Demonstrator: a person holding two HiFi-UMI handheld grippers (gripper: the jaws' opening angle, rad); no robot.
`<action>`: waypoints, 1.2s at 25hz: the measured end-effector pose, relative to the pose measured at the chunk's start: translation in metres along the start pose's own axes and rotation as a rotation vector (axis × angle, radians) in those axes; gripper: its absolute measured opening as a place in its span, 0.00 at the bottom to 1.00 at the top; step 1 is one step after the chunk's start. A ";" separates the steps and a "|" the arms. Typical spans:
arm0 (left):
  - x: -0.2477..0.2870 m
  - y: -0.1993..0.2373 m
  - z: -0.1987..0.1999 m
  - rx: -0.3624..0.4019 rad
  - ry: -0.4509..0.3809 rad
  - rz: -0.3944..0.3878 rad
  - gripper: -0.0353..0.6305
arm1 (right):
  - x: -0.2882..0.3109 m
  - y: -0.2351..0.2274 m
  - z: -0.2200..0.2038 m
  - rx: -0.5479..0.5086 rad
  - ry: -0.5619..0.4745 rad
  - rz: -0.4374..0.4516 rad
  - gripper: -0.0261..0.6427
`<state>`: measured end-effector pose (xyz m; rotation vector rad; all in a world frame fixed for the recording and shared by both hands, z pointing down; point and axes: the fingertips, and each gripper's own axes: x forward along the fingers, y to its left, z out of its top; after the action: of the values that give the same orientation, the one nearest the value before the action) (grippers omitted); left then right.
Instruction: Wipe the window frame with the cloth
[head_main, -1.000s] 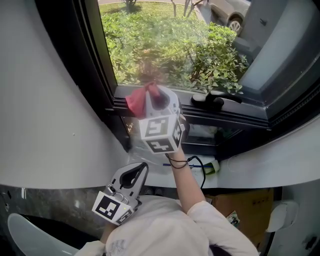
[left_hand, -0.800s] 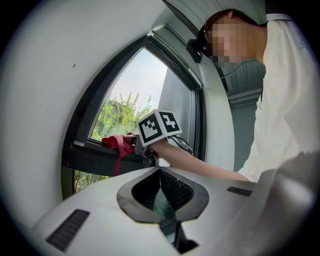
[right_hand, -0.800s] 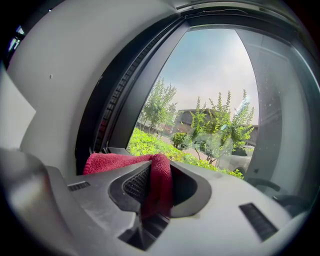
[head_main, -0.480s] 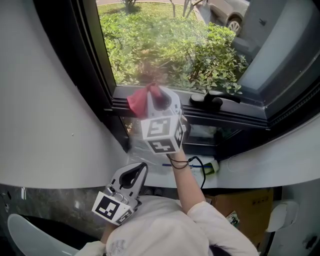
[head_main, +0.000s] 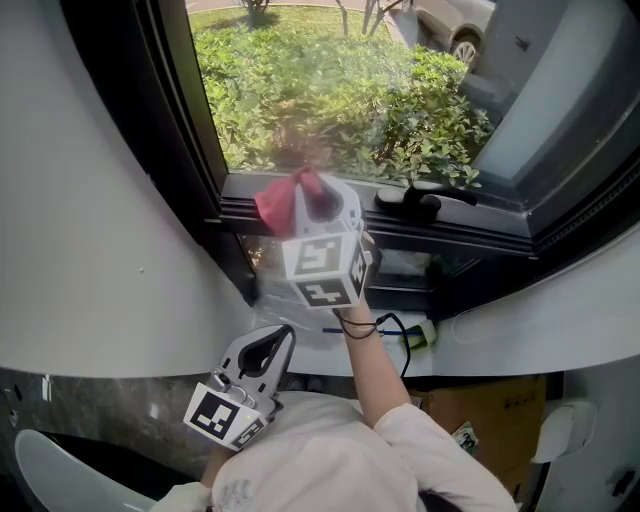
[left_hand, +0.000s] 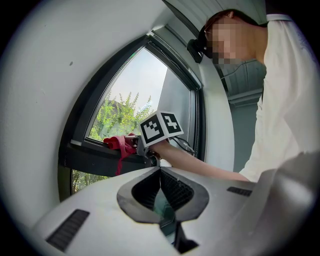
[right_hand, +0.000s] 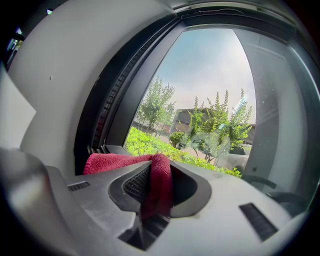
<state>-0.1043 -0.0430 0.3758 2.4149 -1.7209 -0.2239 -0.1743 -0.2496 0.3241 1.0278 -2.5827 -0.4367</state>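
My right gripper is shut on a red cloth and holds it against the bottom rail of the black window frame, near its left corner. In the right gripper view the red cloth is pinched between the jaws and bunches out to the left over the frame's bottom rail. My left gripper hangs low by the person's body, shut with nothing in it. From the left gripper view the red cloth shows on the frame's bottom rail.
A black window handle lies on the sill to the right of the cloth. Bushes show through the glass. A white curved wall flanks the frame on the left. A white ledge and a green-tipped cable lie below.
The right gripper and cloth have shifted very slightly along the bottom rail; the left gripper has stayed where it was.
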 end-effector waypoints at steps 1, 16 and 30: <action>0.000 0.000 0.000 0.000 0.000 -0.001 0.07 | 0.000 -0.001 0.000 0.000 0.000 0.000 0.17; 0.004 -0.007 -0.001 -0.008 0.003 -0.025 0.07 | -0.006 -0.012 -0.006 -0.001 0.008 -0.024 0.17; 0.003 -0.013 0.000 -0.020 -0.004 -0.043 0.07 | -0.012 -0.021 -0.011 0.003 0.018 -0.046 0.17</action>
<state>-0.0915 -0.0417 0.3730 2.4411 -1.6615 -0.2504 -0.1492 -0.2573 0.3237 1.0887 -2.5492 -0.4333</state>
